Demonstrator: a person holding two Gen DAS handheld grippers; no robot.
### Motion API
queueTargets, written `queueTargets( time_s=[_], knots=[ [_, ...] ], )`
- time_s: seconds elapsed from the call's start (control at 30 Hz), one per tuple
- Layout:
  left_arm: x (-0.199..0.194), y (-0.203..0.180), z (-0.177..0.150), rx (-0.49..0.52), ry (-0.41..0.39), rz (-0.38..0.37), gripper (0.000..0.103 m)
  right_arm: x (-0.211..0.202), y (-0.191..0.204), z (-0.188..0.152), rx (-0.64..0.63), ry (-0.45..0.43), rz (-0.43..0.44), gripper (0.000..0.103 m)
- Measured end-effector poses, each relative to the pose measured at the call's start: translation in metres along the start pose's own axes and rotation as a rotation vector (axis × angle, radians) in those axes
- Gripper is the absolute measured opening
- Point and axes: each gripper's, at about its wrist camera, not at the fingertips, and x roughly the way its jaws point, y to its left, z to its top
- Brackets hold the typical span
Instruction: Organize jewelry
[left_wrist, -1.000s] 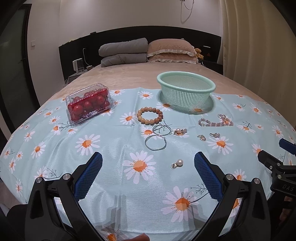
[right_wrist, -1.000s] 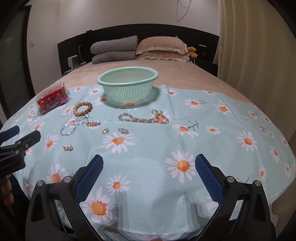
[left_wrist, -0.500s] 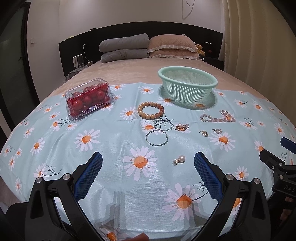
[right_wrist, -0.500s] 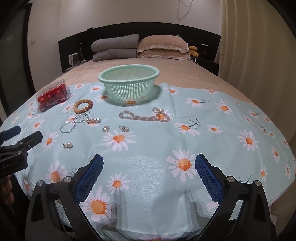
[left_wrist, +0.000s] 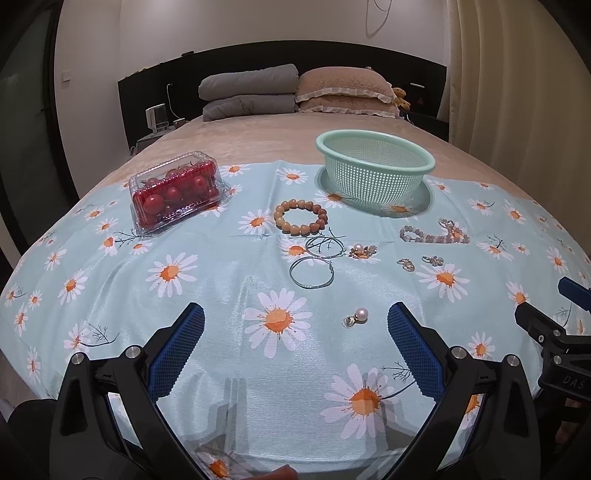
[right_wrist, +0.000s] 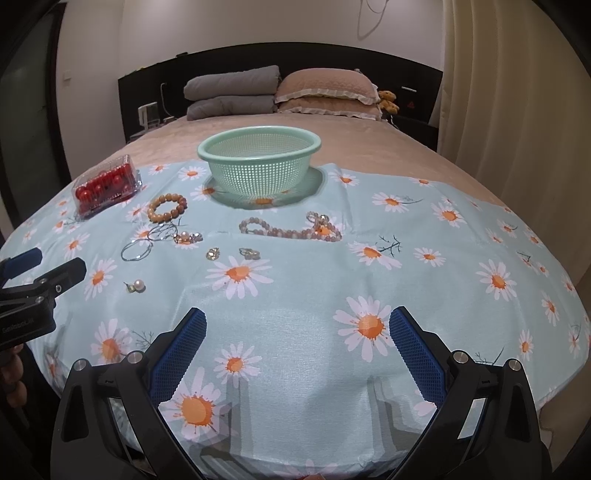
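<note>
Left wrist view: jewelry lies loose on a daisy-print cloth (left_wrist: 207, 295), all in front of the mint basket (left_wrist: 375, 173). Pink bead strand (left_wrist: 434, 235) lies stretched out, long axis running left-right, charm end to the right. Wood bead bracelet (left_wrist: 301, 217) lies flat, just left-front of the basket. Two hoop earrings (left_wrist: 318, 261) lie flat, rims overlapping or touching, cannot tell which. Pearl cluster (left_wrist: 362, 250) just right of the hoops; two small sparkly studs (left_wrist: 421, 263) beyond it. Pearl earring (left_wrist: 357, 316) sits alone, nearest the left gripper (left_wrist: 295, 343), pearl to the right, clasp to the left.

Left gripper: fingers spread wide, nothing between them, above the cloth. Right gripper (right_wrist: 297, 345): likewise spread, empty.

Clear clamshell box of cherry tomatoes (left_wrist: 176, 190) sits at the cloth's left, well apart from the jewelry. Cloth covers a beige bed (right_wrist: 369, 147); grey and tan pillows (right_wrist: 280, 92) against a dark headboard, curtain (right_wrist: 517, 92) on the right. Right gripper's body shows letters "DAS" in left view; rest unreadable.
</note>
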Motion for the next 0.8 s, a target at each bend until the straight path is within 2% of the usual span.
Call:
queueTargets(
  time_s=[0.43,0.8],
  knots=[
    [0.003,-0.002,-0.002,0.005,0.024,-0.012,0.097,0.001,0.001,-0.001,-0.002,0.006,-0.003,0.095],
    [0.018,-0.009,-0.005,0.051,0.073,0.016,0.097,0.005,0.002,-0.002,-0.018,0.018,-0.005,0.095]
  ],
)
